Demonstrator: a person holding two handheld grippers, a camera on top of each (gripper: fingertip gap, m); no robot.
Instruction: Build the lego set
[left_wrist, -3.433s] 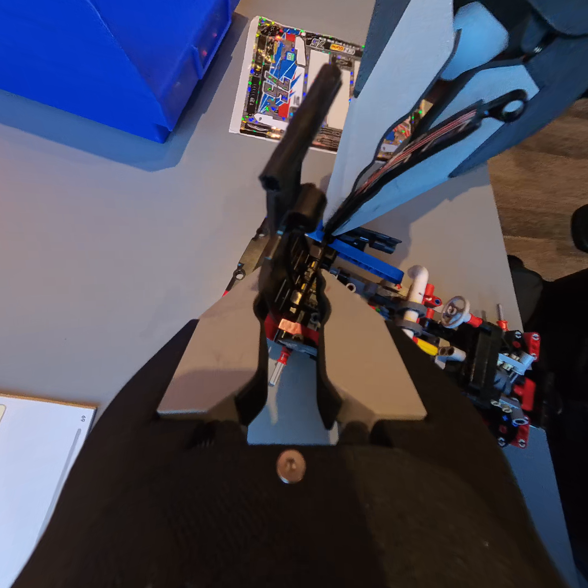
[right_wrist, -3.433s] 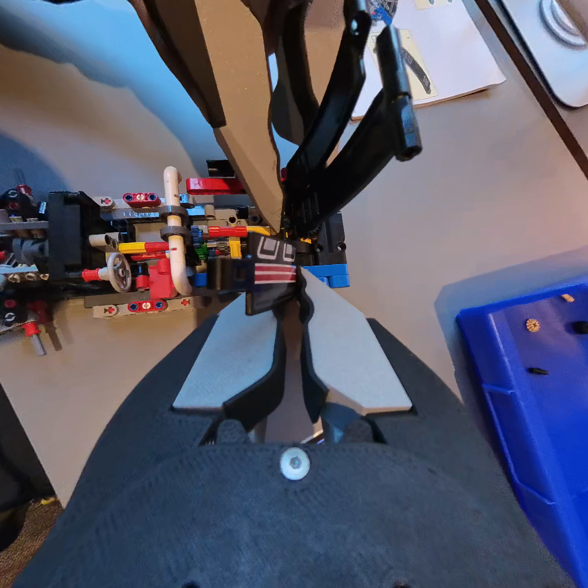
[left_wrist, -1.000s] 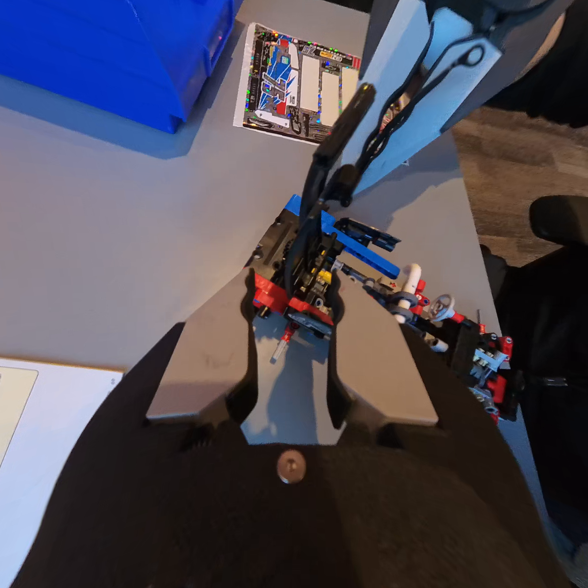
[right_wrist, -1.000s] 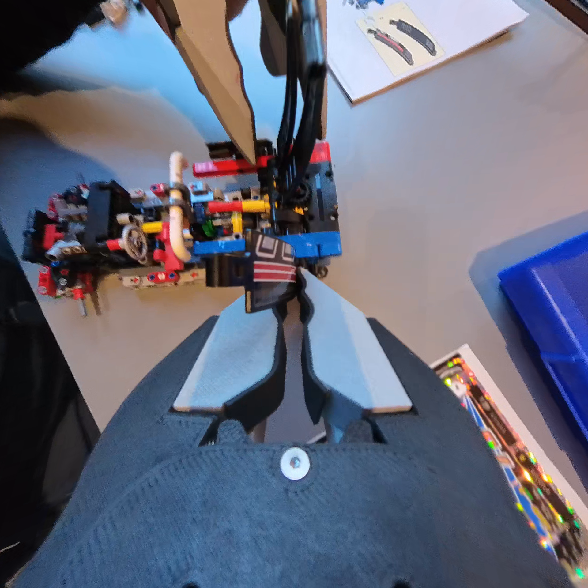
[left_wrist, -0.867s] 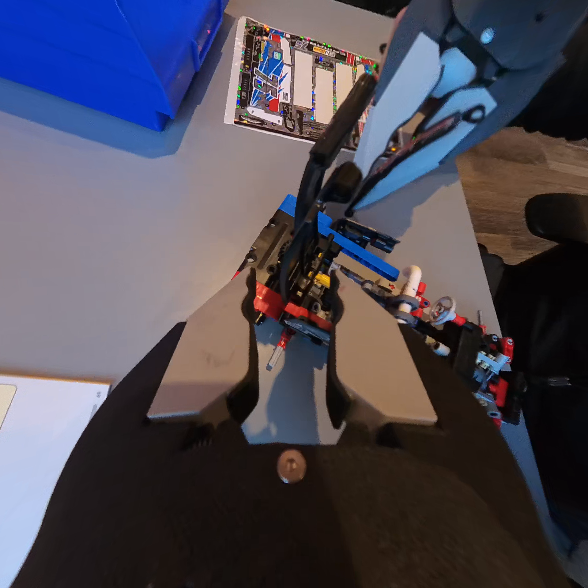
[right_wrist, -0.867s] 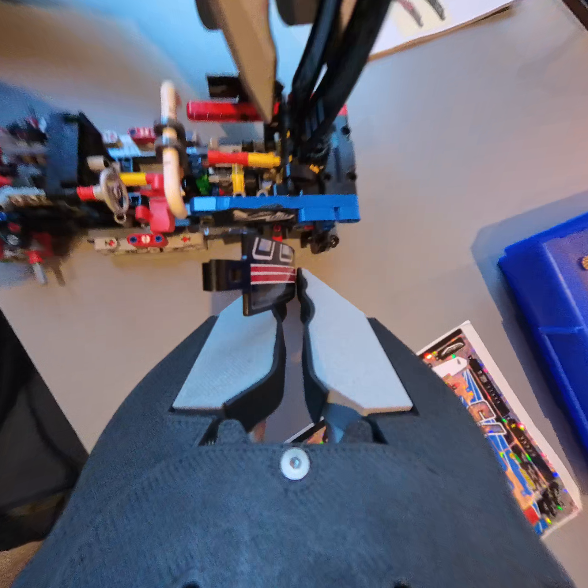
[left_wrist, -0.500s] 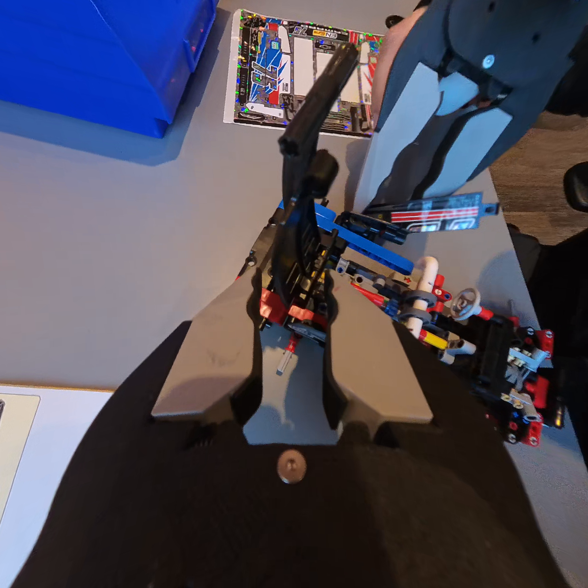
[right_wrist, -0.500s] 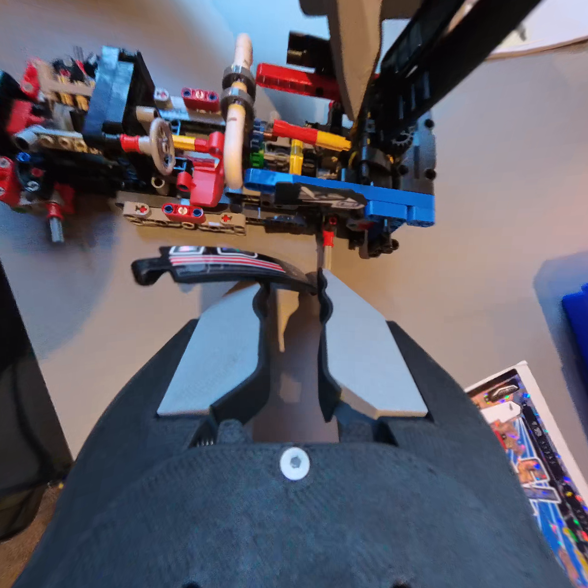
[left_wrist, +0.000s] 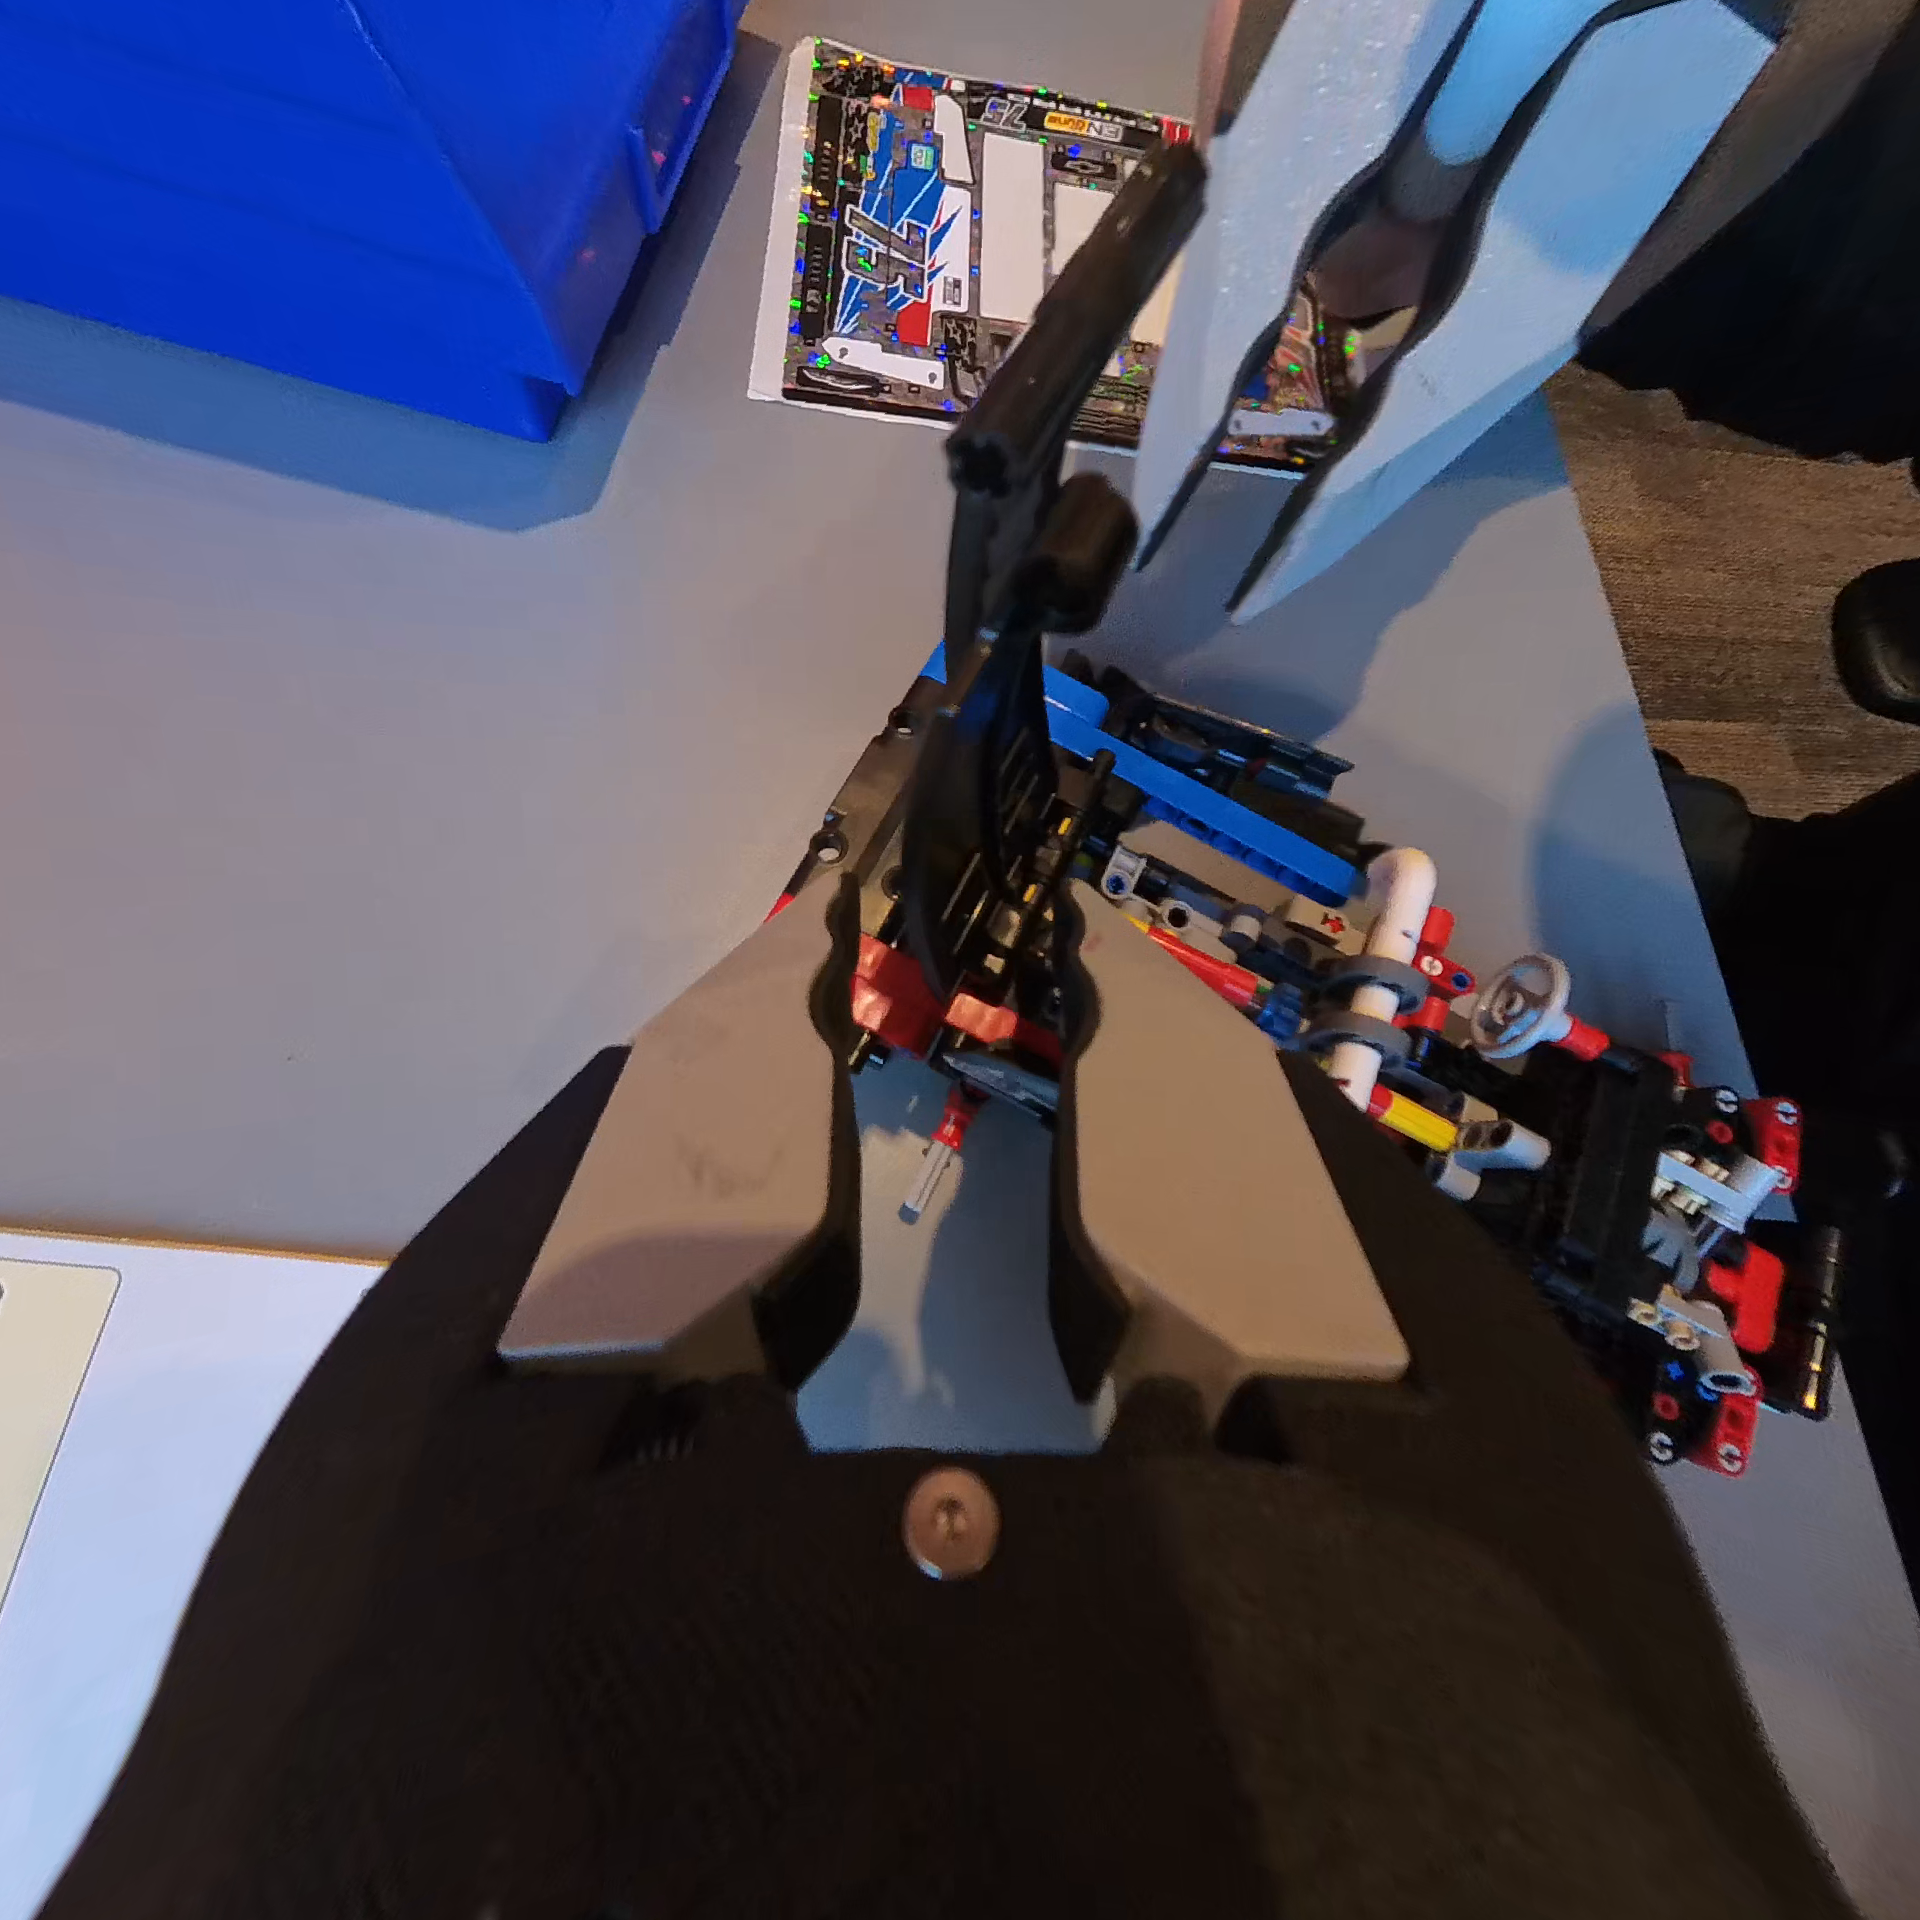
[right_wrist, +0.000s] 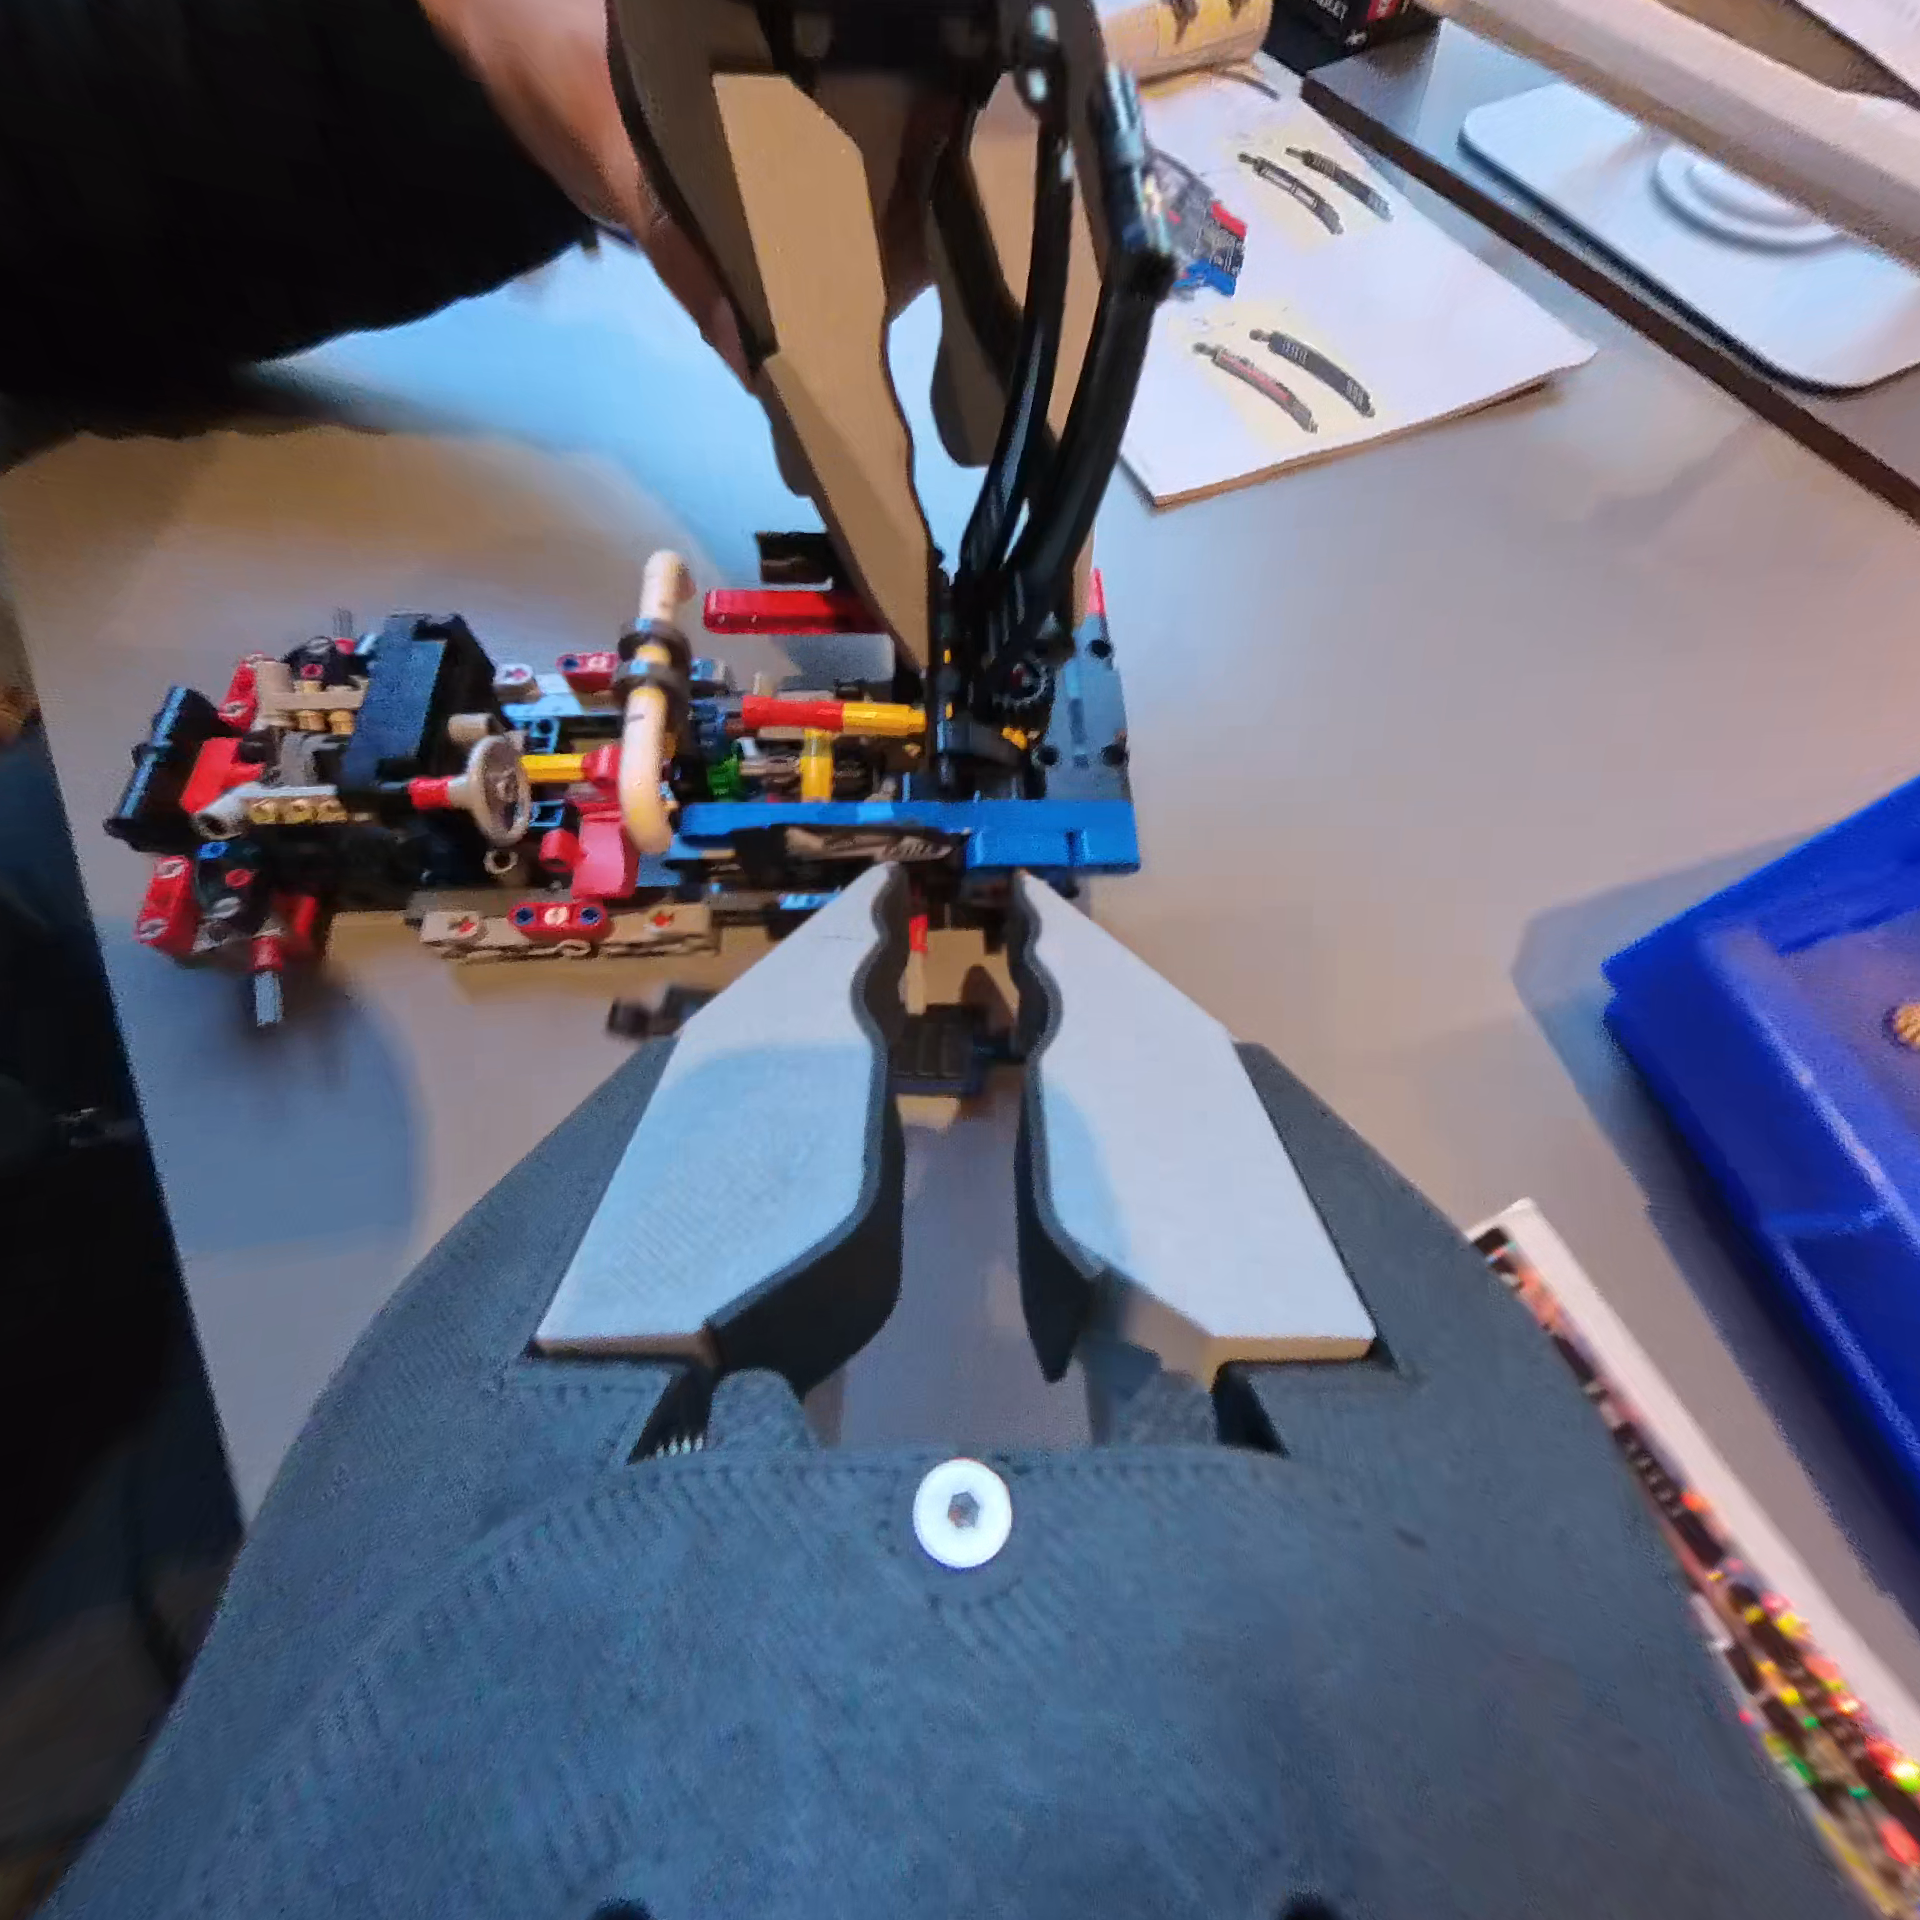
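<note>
While the lego chassis (right_wrist: 623, 790) lies lengthwise across the grey table (right_wrist: 1455, 727), its red-and-black end points to the left of the right wrist view and its blue beam (right_wrist: 904, 831) closes the side facing the right gripper (right_wrist: 956, 914). That gripper's jaws stand partly apart and hold nothing; their tips sit just short of the blue beam. A small black curved panel (right_wrist: 649, 1013) lies loose on the table just left of its left finger, so it appears the nearer tool for picking that piece up. Farther along, the left gripper (left_wrist: 951, 935) comes in from the opposite side of the model, its jaws closed about the chassis's red-trimmed edge beside the tall black arched bars (right_wrist: 1060, 416) that rise upright from it; it seems to be steadying the build. To the right, the instruction booklet (right_wrist: 1351, 343) lies open beyond the model, a blue parts bin (right_wrist: 1787, 1049) sits well apart, and a sticker sheet (left_wrist: 935, 239) lies near the table edge. Open table surrounds the model.
</note>
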